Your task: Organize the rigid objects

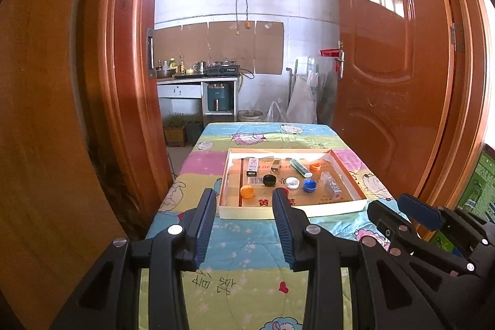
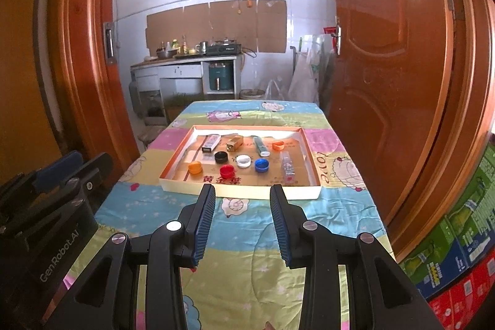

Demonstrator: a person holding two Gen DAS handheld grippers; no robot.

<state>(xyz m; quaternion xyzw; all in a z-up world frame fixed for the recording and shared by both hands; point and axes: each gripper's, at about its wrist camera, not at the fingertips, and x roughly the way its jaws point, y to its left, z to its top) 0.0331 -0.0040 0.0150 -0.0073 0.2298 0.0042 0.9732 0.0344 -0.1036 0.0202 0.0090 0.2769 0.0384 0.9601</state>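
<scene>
A shallow cardboard tray (image 1: 349,175) (image 2: 304,144) lies on a table with a cartoon-print cloth (image 2: 241,225). In it are bottle caps: orange (image 2: 195,167), red (image 2: 226,171), black (image 2: 221,156), white (image 2: 243,160), blue (image 2: 261,165) and another orange (image 2: 278,145). Behind them lie a white box (image 2: 211,143), a gold box (image 2: 234,143), a green tube (image 2: 260,145) and a clear box (image 2: 287,165). My left gripper (image 1: 244,194) and right gripper (image 2: 243,190) are both open and empty, held above the cloth on the near side of the tray.
Orange wooden doors (image 2: 380,67) flank the table on both sides. Stacked green and red cartons (image 2: 458,240) stand at the right. A kitchen counter (image 2: 185,57) with pots stands beyond the table. The right gripper shows at the right in the left wrist view (image 1: 402,206).
</scene>
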